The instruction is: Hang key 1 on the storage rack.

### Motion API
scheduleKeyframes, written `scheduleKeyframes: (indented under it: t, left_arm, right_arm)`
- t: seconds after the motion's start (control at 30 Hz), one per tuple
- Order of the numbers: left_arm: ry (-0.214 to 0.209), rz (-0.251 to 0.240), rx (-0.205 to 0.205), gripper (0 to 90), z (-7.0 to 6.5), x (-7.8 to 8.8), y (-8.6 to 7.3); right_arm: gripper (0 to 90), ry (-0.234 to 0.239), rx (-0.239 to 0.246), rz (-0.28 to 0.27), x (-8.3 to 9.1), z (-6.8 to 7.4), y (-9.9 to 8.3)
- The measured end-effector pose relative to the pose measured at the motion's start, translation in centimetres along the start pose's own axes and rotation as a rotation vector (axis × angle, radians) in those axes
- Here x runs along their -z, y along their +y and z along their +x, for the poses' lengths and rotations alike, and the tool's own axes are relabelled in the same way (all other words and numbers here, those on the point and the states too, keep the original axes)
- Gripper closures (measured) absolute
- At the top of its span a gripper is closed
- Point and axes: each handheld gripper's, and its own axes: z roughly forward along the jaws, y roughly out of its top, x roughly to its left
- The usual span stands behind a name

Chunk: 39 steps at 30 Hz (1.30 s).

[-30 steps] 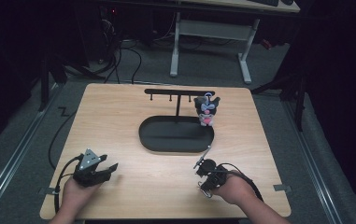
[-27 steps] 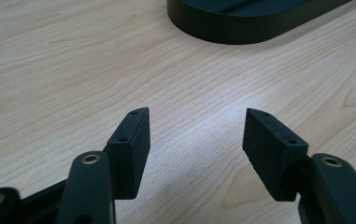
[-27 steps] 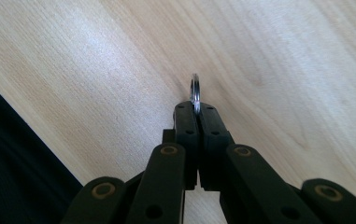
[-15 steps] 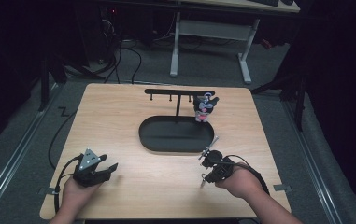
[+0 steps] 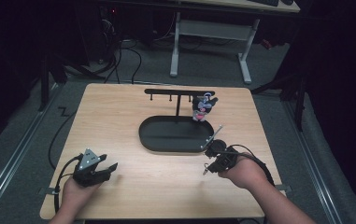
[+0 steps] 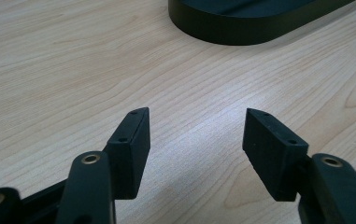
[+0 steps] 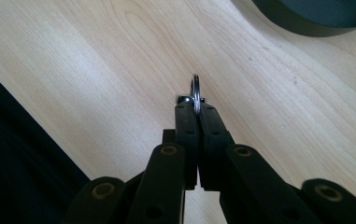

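Ring point(image 7: 195, 91) near table edge point(image 7: 49, 135)

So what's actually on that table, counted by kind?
Black stand with hooks and an oval base: 1
Small toy figure hanging on the stand: 1
Metal ring pinched in the right gripper: 1
Hand-held grippers, left and right: 2
Total: 5

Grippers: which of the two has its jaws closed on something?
The right gripper: its jaws pinch a metal ring. The left gripper stands open.
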Motion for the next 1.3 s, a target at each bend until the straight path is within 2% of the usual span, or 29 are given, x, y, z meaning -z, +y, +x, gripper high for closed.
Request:
scheduleKeyframes:
  t: [0.13, 0.17, 0.23, 0.37, 0.4, 0.47, 0.67, 0.7, 0.77, 0.8, 0.87, 0.9, 0.97, 1.0, 1.07, 1.23, 1.3]
  left_arm:
    - [0.002, -0.003, 0.0, 42.1, 0.0, 0.0, 0.0]
    - [0.003, -0.003, 0.0, 42.1, 0.0, 0.0, 0.0]
    - [0.003, -0.003, 0.0, 42.1, 0.0, 0.0, 0.0]
    - [0.002, -0.003, -0.001, 42.1, 0.0, 0.1, 0.0]
    - [0.002, -0.003, -0.001, 42.1, 0.0, 0.0, 0.0]
    - [0.002, -0.002, -0.001, 42.1, 0.0, 0.1, 0.0]
    - [0.0, -0.003, 0.0, 42.1, 0.0, 0.0, 0.0]
    - [0.002, -0.003, -0.002, 42.1, 0.0, 0.0, 0.0]
    - [0.003, -0.001, -0.004, 42.1, 0.0, 0.1, 0.0]
    - [0.002, 0.0, -0.002, 42.1, 0.0, 0.1, -0.1]
    - [0.002, -0.001, 0.0, 42.1, 0.0, 0.1, -0.1]
    - [0.002, -0.001, 0.001, 42.1, 0.1, 0.1, -0.1]
    - [0.001, -0.002, 0.005, 42.1, 0.1, 0.2, -0.1]
    - [0.002, -0.003, 0.006, 42.1, 0.1, 0.2, -0.1]
    - [0.0, -0.003, 0.006, 42.1, 0.1, 0.1, -0.1]
    - [-0.001, -0.003, 0.007, 42.0, 0.1, 0.2, -0.1]
    - [-0.001, -0.003, 0.009, 42.0, 0.1, 0.2, -0.1]
  right_arm:
    - [89.3, -0.002, -0.022, 0.0, 0.6, -0.1, 0.4]
    - [89.3, -0.008, 0.003, -0.008, 0.7, -0.3, 0.5]
    - [89.3, -0.007, -0.021, -0.002, 1.0, -0.2, 0.6]
    - [89.3, -0.012, -0.011, -0.009, 1.4, -0.5, 0.9]
    - [89.3, -0.013, -0.024, -0.003, 1.5, -0.5, 1.1]
    - [89.3, -0.014, -0.011, -0.009, 1.7, -0.7, 1.3]
    - [89.3, -0.014, -0.031, -0.007, 2.5, -1.1, 2.1]
    - [89.3, -0.012, -0.02, -0.009, 2.6, -1.2, 2.3]
    - [89.3, -0.012, -0.028, -0.007, 2.8, -1.4, 2.6]
    - [89.3, -0.016, -0.048, 0.0, 2.9, -1.3, 2.7]
    - [89.3, -0.015, -0.043, -0.001, 3.1, -1.5, 3.0]
    - [89.3, -0.019, -0.025, -0.004, 3.2, -1.6, 3.3]
    - [89.3, -0.013, -0.041, -0.006, 3.5, -1.6, 3.6]
    - [89.3, -0.015, -0.023, -0.009, 3.5, -1.8, 3.8]
    - [89.3, -0.016, -0.039, -0.006, 3.7, -1.7, 4.1]
    - [89.3, -0.014, -0.027, -0.005, 4.0, -2.0, 4.8]
    - [89.3, -0.013, -0.042, -0.001, 4.0, -2.0, 5.0]
